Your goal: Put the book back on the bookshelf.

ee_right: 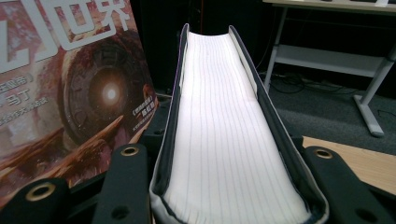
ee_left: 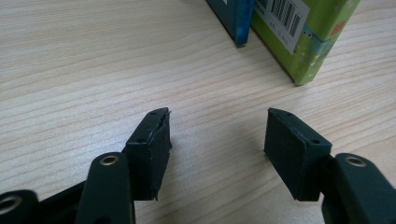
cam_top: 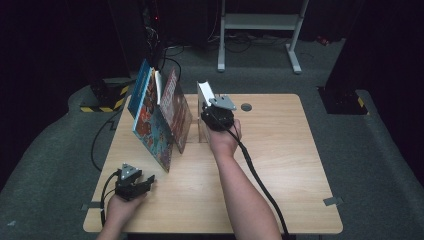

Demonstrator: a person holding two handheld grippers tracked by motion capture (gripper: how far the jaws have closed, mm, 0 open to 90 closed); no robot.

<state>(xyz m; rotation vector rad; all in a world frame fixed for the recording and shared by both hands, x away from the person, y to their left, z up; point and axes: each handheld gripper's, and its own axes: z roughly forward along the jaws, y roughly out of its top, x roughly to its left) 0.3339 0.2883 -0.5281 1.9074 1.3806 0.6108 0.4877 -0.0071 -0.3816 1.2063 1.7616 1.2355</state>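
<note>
This looks like a lab or test room. A bare wooden table (cam_top: 280, 165) stands on grey carpet (cam_top: 380, 165) in a dark space. Beyond the right claw (cam_top: 210, 107) are a white metal frame (cam_top: 260, 22) and loose cables (cam_top: 240, 42); yellow-black hazard tape (cam_top: 107, 100) lies to its left.

Surface: a light wooden table (cam_top: 280, 165) is carrying everything, and is showing a round dark hole (cam_top: 246, 107) near its far edge.
Far left: several books (cam_top: 157, 117) are standing on it, leaning together.
Centre: a thick book (cam_top: 204, 112) is standing upright.
Near left: the left gripper (cam_top: 145, 181) is resting on the wood.
</note>
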